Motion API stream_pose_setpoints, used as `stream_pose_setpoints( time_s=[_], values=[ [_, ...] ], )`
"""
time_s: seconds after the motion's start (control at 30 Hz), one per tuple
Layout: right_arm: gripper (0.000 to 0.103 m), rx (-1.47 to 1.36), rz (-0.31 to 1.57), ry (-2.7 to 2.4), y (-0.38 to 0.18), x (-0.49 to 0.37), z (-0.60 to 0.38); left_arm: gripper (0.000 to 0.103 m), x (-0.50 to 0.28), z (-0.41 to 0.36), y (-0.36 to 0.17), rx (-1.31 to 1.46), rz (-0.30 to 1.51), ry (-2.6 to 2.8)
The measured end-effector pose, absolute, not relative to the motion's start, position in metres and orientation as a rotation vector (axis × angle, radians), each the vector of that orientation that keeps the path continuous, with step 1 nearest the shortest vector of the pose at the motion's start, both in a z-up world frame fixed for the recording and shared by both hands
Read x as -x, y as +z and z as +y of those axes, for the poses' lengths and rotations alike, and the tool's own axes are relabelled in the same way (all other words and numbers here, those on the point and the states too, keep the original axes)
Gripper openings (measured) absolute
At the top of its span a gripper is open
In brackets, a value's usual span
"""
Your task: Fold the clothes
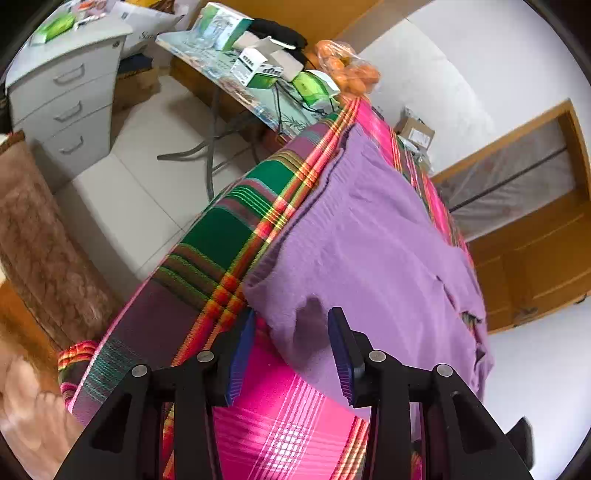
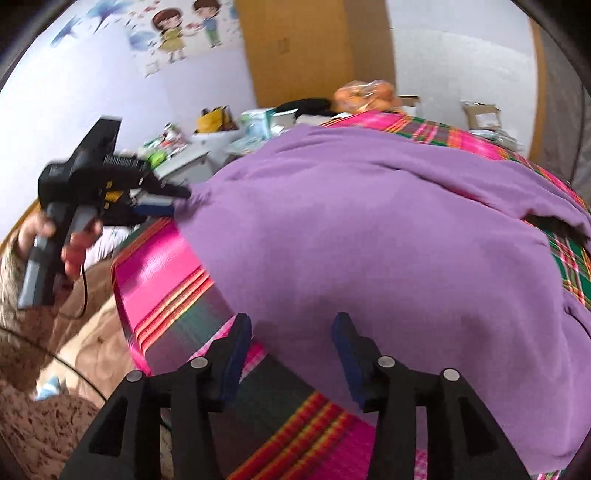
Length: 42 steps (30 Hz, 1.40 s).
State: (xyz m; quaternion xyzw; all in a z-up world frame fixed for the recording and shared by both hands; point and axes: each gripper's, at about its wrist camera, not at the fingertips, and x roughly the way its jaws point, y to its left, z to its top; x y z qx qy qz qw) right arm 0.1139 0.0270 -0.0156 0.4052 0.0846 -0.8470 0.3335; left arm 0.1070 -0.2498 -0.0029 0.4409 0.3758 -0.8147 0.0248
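Purple fleece garment [image 1: 369, 240] spread flat across a pink, green and orange plaid blanket [image 1: 229, 236] covering the raised work surface, reaching nearly to the near edge in both views.

Left gripper [image 1: 291, 354] seen from its own camera with jaws apart, blue pads [image 1: 242, 362] either side of the garment's near corner, nothing clamped between them; cloth hanging just over the right-hand pad. Same left gripper [image 2: 162, 201] seen from outside only in the right wrist view: black body blurred, held by a hand [image 2: 74, 243] on a grey handle, tips touching the garment's left edge. Whether fabric was pinched there could not be told from that view.

Right gripper [image 2: 291, 354] also with jaws wide apart, hovering at the garment's near hem, gripping nothing; plaid blanket showing under the left pad, purple cloth beyond the right one.

Only in the left wrist view: a grey three-drawer cabinet [image 1: 66, 107], a folding table [image 1: 236, 88] crowded with green-and-white cartons [image 1: 258, 68], and a clear bag of oranges [image 1: 347, 70] just past the blanket's far end. A brown fuzzy rug or throw [image 1: 40, 236] at the left. A wooden door [image 1: 524, 221] at the right.

Only in the right wrist view: cartoon wall stickers [image 2: 184, 26] on a pale wall, and a small dark gap [image 2: 546, 221] under the garment's right fold.
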Motion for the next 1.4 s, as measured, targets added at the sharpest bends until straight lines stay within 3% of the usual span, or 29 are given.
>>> stream_pose_setpoints(
  time_s=[0.27, 0.43, 0.5, 0.53, 0.57, 0.6, 0.63, 1.4],
  values=[
    [0.051, -1.026, 0.388, -2.262, -0.024, -0.12, 0.007, 0.042, -0.108, -0.255, -0.003, -1.327, 1.218, -2.487],
    [0.051, -1.022, 0.387, -2.286, -0.025, -0.117, 0.003, 0.042, -0.104, -0.267, -0.01, -1.286, 1.396, -2.43],
    [0.042, -1.028, 0.384, -2.298, -0.025, -0.116, 0.003, 0.042, -0.103, -0.268, -0.011, -1.265, 1.422, -2.44],
    [0.038, -1.031, 0.384, -2.301, -0.024, -0.115, 0.002, 0.036, -0.103, -0.267, -0.01, -1.263, 1.401, -2.453],
    [0.028, -1.033, 0.385, -2.303, -0.024, -0.116, 0.001, 0.022, -0.102, -0.266, -0.01, -1.263, 1.369, -2.469],
    [0.013, -1.032, 0.391, -2.304, -0.023, -0.116, -0.001, 0.015, -0.102, -0.264, -0.009, -1.263, 1.337, -2.484],
    [0.008, -1.031, 0.396, -2.305, -0.023, -0.117, -0.003, 0.012, -0.102, -0.264, -0.009, -1.259, 1.326, -2.494],
    [0.006, -1.004, 0.319, -2.269, -0.008, -0.131, -0.001, 0.009, -0.12, -0.275, 0.001, -1.182, 1.268, -2.52]
  ],
)
